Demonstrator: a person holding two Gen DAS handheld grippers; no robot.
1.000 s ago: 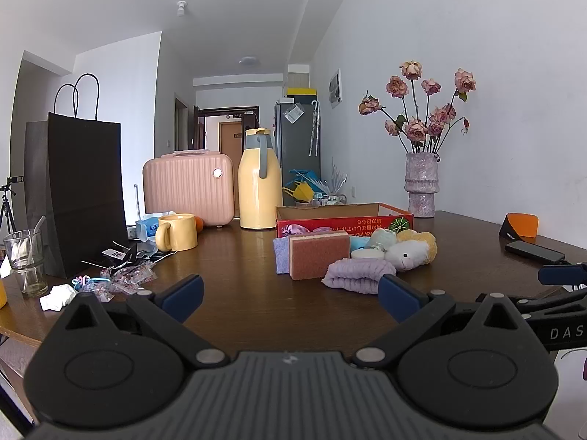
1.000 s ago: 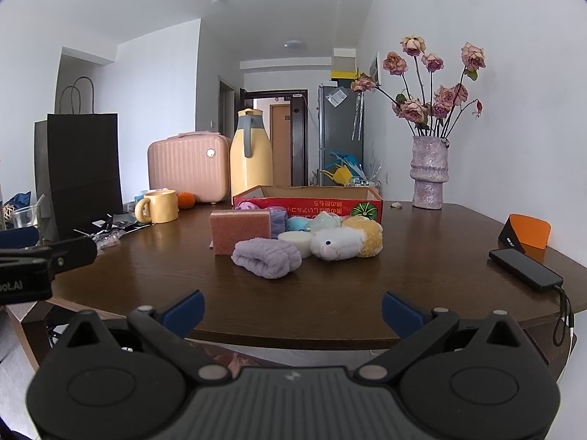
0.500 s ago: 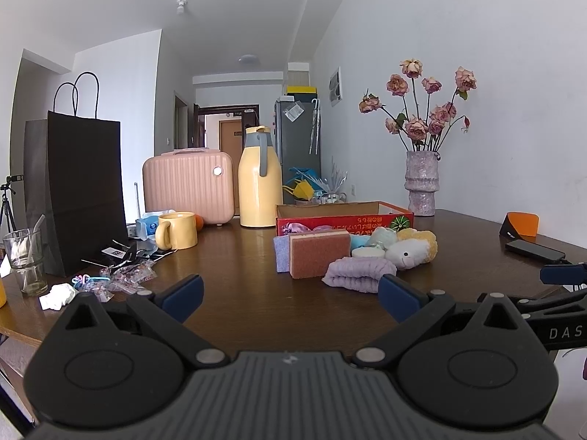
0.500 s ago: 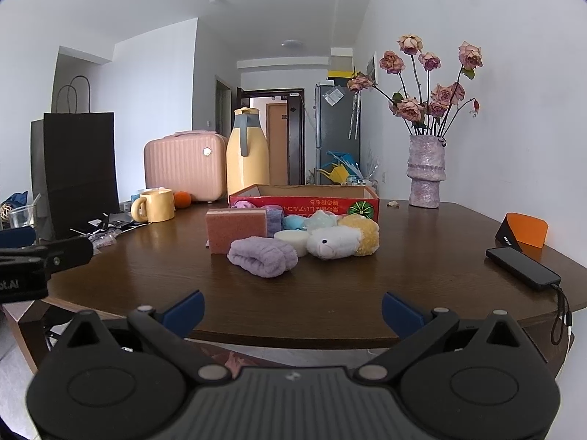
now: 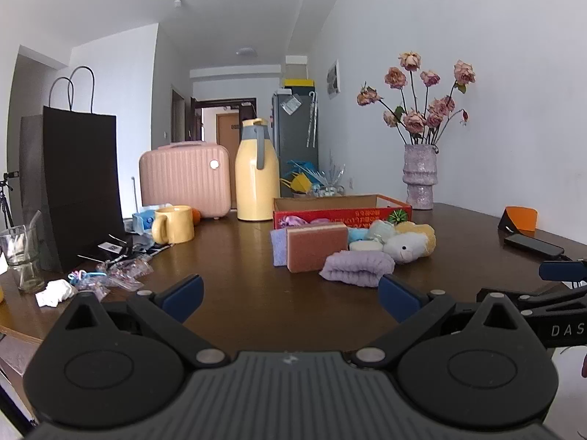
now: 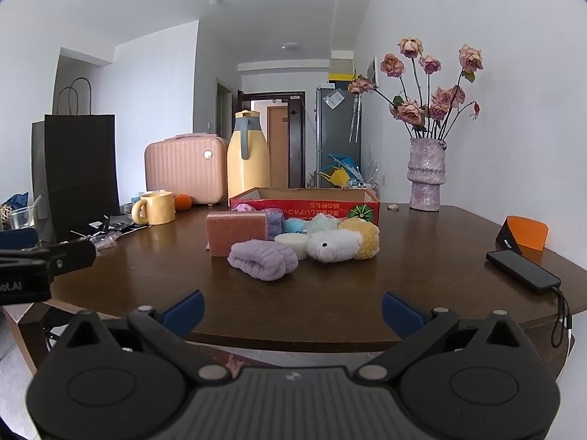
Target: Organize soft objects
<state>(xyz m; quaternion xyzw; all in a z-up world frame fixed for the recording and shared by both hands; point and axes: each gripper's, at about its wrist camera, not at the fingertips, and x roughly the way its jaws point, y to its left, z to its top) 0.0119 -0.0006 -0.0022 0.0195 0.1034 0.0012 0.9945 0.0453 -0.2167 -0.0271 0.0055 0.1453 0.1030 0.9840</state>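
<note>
A heap of soft things lies mid-table before a red cardboard box (image 6: 304,208) (image 5: 341,212): a rolled lilac towel (image 6: 262,259) (image 5: 357,267) in front, an upright pink sponge (image 6: 236,234) (image 5: 316,246), a white plush toy (image 6: 332,245) (image 5: 405,246), a yellow fluffy piece (image 6: 363,237), a pale round pad (image 6: 291,242) and light blue and mint pieces behind. My left gripper (image 5: 291,297) stands open over the near table, short of the towel, holding nothing. Open and empty too, my right gripper (image 6: 292,313) hovers at the table's front edge.
On the left stand a black paper bag (image 5: 79,187), a glass (image 5: 20,253), small wrappers (image 5: 121,269), a yellow mug (image 5: 174,224), a pink case (image 5: 185,179) and a yellow jug (image 5: 256,172). A vase of roses (image 6: 427,179), a phone (image 6: 522,269) and an orange-black object (image 6: 522,236) are on the right.
The right wrist view has crept slightly closer to the heap; the left view is nearly still. Both grippers stay open and nothing on the table has moved.
</note>
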